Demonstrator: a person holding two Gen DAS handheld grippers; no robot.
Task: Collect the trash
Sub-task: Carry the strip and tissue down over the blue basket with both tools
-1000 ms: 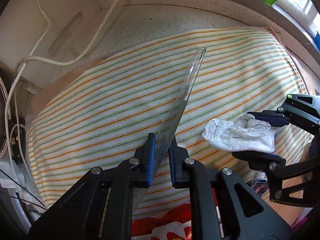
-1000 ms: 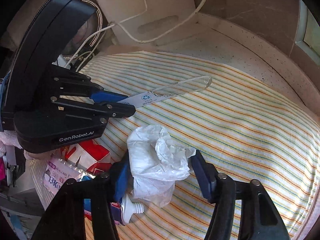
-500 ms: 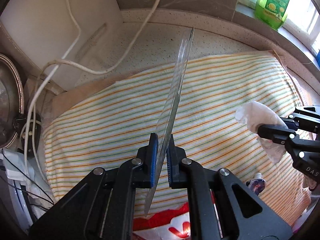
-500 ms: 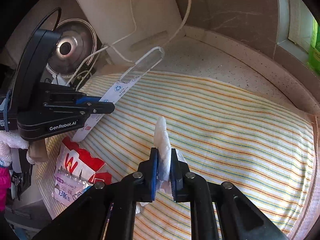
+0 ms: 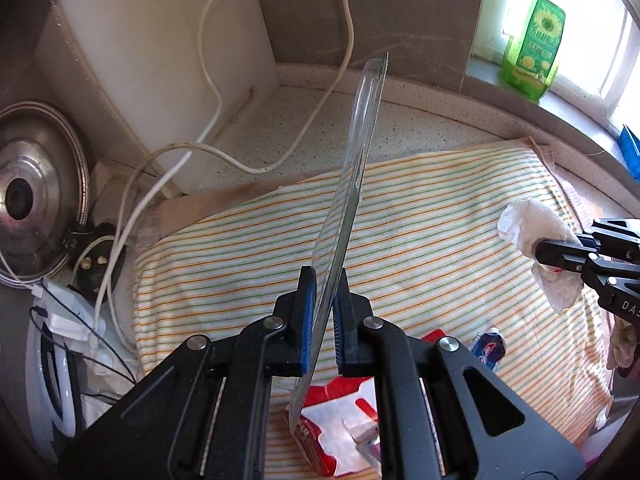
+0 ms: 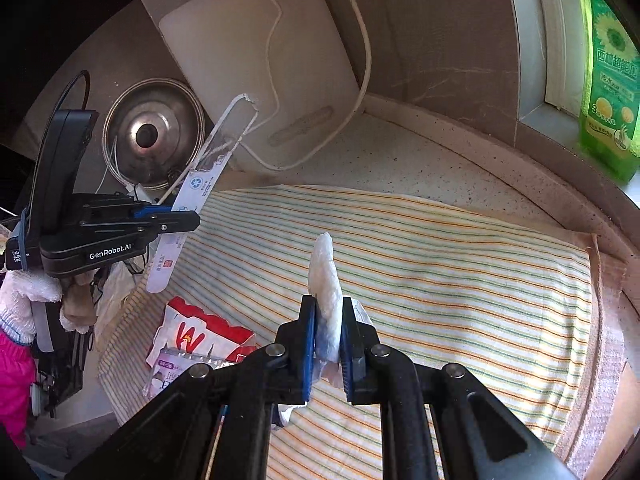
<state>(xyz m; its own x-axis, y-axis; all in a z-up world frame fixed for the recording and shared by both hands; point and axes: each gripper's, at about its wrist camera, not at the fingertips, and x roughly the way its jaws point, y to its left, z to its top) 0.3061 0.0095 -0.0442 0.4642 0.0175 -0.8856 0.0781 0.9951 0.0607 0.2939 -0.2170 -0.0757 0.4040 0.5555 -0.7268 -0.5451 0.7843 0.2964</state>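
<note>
Both pieces now lifted clear of striped cloth (image 5: 440, 216). Left gripper (image 5: 324, 316) clamped on clear plastic strip (image 5: 352, 184), centre frame; right gripper (image 6: 328, 340) newly clamped on crumpled tissue (image 6: 326, 276). Red wrapper (image 6: 200, 332) remaining, lower left.

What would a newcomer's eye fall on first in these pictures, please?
Most striking is the clear plastic package, clamped on edge in the left tool above the striped cloth. To its right, the right tool pinches a crumpled white tissue. A green bottle glows on the windowsill.
</note>
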